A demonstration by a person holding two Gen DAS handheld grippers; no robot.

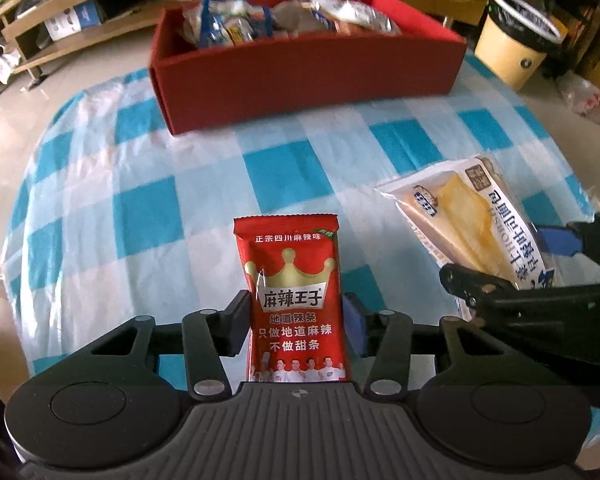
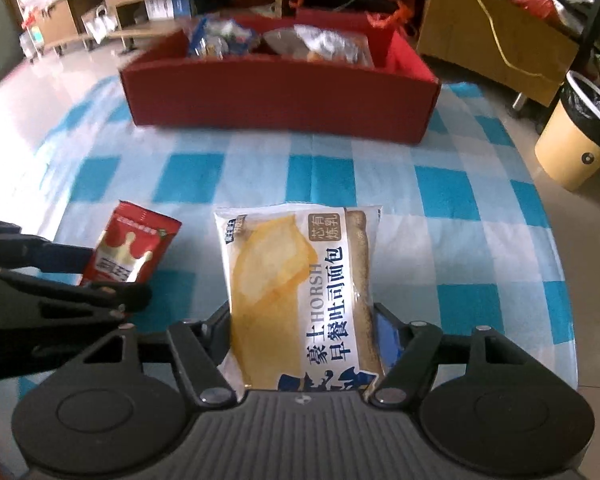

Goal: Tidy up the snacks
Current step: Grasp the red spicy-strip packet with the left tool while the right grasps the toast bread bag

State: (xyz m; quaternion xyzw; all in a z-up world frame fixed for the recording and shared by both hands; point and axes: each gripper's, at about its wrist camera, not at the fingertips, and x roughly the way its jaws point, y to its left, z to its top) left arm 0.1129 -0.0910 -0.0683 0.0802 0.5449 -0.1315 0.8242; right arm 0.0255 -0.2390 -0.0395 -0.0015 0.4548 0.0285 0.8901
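— Left tool (image 1: 296,320): what has it got?
— Its two fingers squeeze a red snack pack (image 1: 294,304) with a gold crown on it. The pack stands up straight between them, lifted over the counter (image 1: 140,208).
— And the right tool (image 2: 302,332)?
— It pinches a white and yellow bread bag (image 2: 300,292) by its lower half. That bag is up in the air too, just to the right of the red pack.
— Where do the other snacks sit?
— In a red box (image 1: 300,76) at the far side of the counter. Many shiny snack bags (image 1: 284,20) fill it.
— What covers the counter?
— A blue and white checked cloth (image 2: 440,184).
— Anything past it?
— A yellow bin (image 2: 576,144) with a black liner stands on the floor at the right. Wooden shelves (image 1: 60,8) run along the left.
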